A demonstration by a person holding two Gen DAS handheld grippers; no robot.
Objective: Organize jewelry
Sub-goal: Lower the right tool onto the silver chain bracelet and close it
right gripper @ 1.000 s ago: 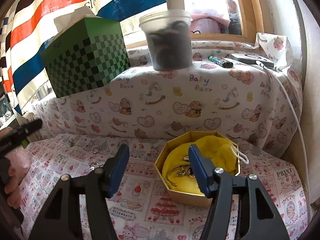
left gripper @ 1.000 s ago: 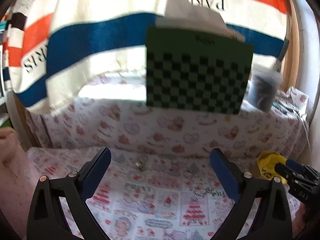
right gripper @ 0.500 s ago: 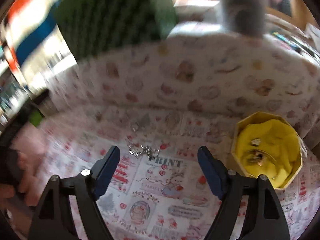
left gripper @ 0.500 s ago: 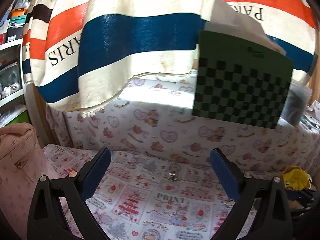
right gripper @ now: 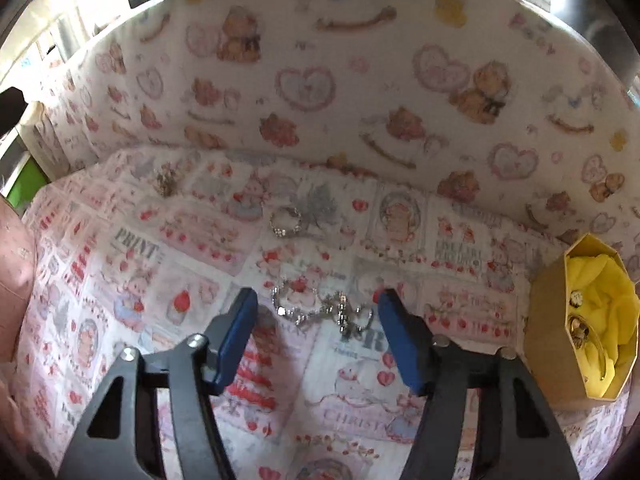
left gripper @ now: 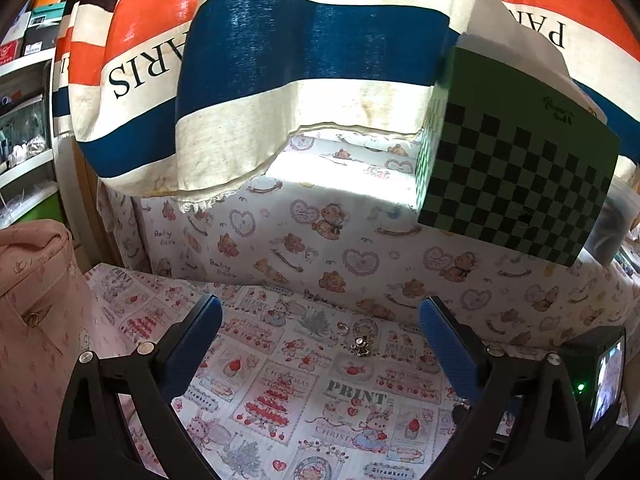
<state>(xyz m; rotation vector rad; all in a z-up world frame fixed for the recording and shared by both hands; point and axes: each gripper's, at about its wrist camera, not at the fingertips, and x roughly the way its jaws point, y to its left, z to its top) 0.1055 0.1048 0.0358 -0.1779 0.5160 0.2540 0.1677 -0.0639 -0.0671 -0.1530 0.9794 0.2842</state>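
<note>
In the right wrist view my right gripper (right gripper: 316,304) is open and low over the printed cloth, its blue fingers on either side of a silver chain bracelet (right gripper: 320,308). A silver ring (right gripper: 285,222) lies further back, and a small sparkly piece (right gripper: 166,179) at the far left. A yellow-lined octagonal box (right gripper: 580,320) with gold pieces in it stands at the right. In the left wrist view my left gripper (left gripper: 320,320) is open and empty above the cloth, with a small silver charm (left gripper: 361,346) ahead between its fingers.
A raised ledge covered in bear-print cloth (left gripper: 360,248) backs the work area. A green checkered box (left gripper: 516,184) sits on it, under a striped curtain (left gripper: 280,60). A pink bag (left gripper: 36,312) stands at the left. The other gripper's screen (left gripper: 604,376) shows at the right.
My right gripper has swung left away from the box and dropped low over the chain bracelet. My left gripper has turned left, so the yellow box left its view.
</note>
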